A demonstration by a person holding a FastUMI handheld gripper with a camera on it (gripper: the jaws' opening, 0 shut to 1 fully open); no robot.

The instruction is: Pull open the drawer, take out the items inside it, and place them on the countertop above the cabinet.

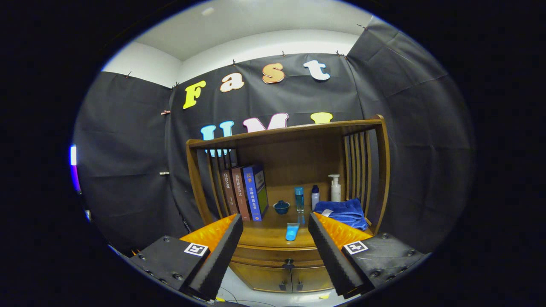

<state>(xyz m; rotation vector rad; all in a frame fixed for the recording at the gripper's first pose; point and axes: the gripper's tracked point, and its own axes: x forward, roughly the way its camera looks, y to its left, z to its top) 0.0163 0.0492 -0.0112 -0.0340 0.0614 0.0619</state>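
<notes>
Black cloth walls close in the booth, and a wooden cabinet point(290, 179) stands ahead of you. Your gripper point(275, 238) hangs in front of it with its fingers spread wide, holding nothing. Between and beyond them you see the drawer point(277, 256) shut, its knob point(288, 263) dark. On the countertop point(264, 232) above it lie a blue tube point(292, 231), a small bowl point(281, 207), three bottles point(315, 197), upright books point(247, 192) and a folded blue towel point(343, 212).
</notes>
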